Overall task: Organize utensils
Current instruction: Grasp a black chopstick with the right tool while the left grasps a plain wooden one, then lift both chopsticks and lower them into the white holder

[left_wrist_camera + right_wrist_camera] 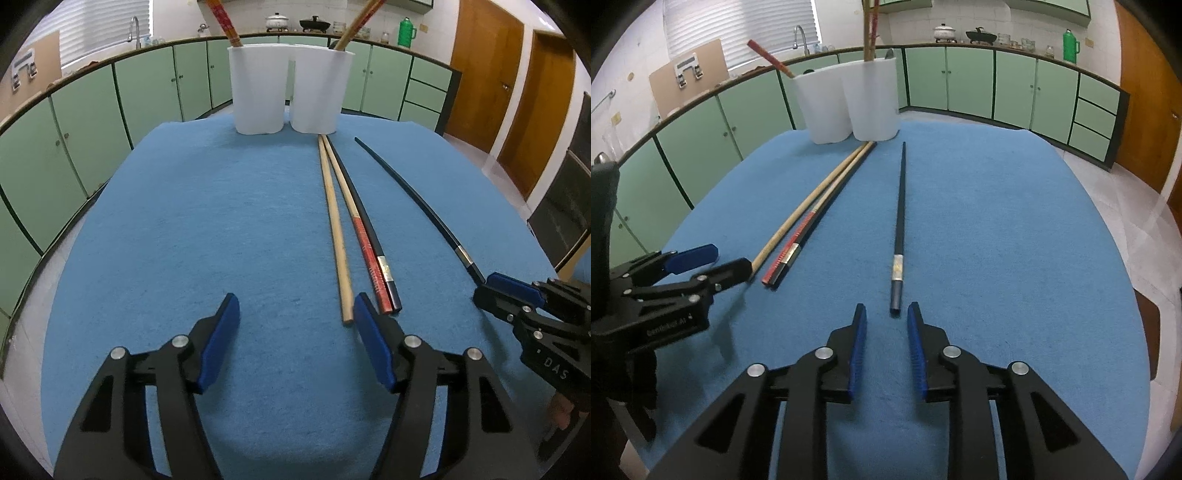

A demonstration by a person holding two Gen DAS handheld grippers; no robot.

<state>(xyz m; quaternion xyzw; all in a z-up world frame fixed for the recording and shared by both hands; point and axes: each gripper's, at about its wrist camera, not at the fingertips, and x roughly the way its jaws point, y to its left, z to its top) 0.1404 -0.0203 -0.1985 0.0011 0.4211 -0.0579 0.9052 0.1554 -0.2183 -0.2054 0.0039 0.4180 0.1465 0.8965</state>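
Two white cups stand at the far edge of the blue cloth, each with chopsticks sticking out. On the cloth lie a plain wooden chopstick, a red-handled one and a black one side by side. A second black chopstick lies apart to their right. My left gripper is open, and the wooden chopstick's near end lies just inside its right finger. My right gripper is open with the lone black chopstick's near end between its tips, pads not pressing on it.
Each gripper shows in the other's view: the right gripper at the lone chopstick's end, the left gripper by the wooden chopstick. Green cabinets ring the table. Wooden doors stand at right.
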